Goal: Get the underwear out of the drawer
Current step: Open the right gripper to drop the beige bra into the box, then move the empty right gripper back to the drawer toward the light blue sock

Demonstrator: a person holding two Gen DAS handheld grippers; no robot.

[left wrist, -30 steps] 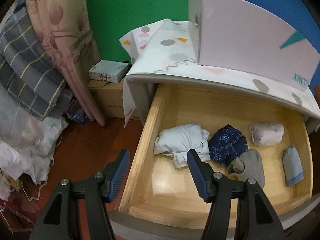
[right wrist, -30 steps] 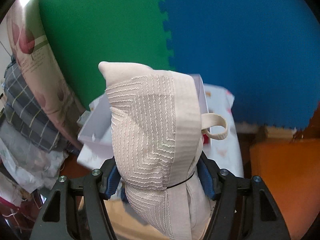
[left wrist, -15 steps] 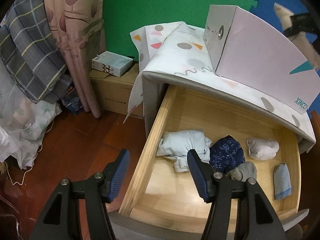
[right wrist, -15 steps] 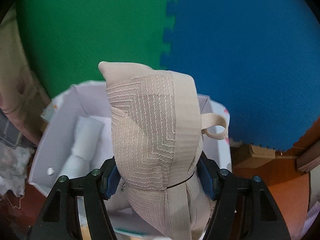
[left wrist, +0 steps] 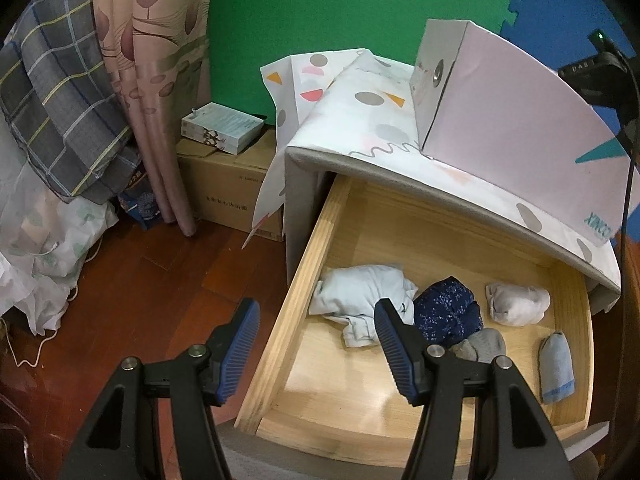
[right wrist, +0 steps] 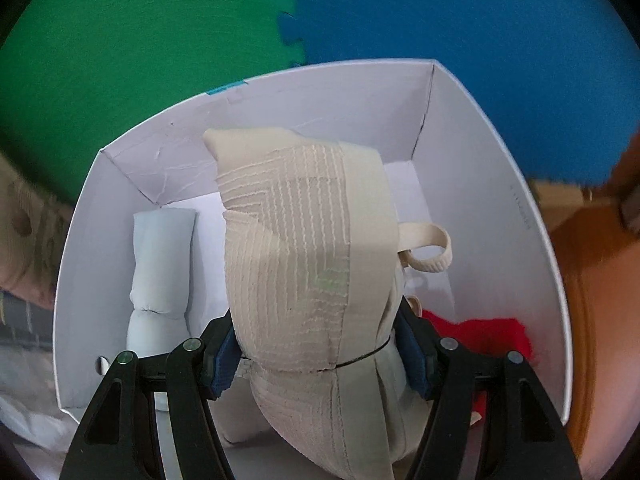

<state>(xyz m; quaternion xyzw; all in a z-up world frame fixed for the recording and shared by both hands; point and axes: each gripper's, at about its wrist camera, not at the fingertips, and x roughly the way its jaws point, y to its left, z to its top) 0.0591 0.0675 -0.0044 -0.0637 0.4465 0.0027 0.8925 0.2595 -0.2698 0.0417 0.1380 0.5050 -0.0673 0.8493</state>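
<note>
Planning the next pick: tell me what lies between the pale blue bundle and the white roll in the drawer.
The dark blue speckled bundle, touching the pale blue bundle; left wrist view shows it.

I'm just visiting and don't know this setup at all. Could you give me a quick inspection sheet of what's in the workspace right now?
Surface: open wooden drawer under a cabinet top draped with a patterned cloth.
Job's things: beige underwear clamped in the right gripper over a white box; five rolled garments in the drawer, including a navy roll.
Clutter: a pale blue roll and a red item lie in the box.
Grippers: left gripper jaws apart, empty, above the drawer's edge.
Cables: black cable at right.
Surroundings: curtain, cardboard box, green and blue foam mats.
</note>
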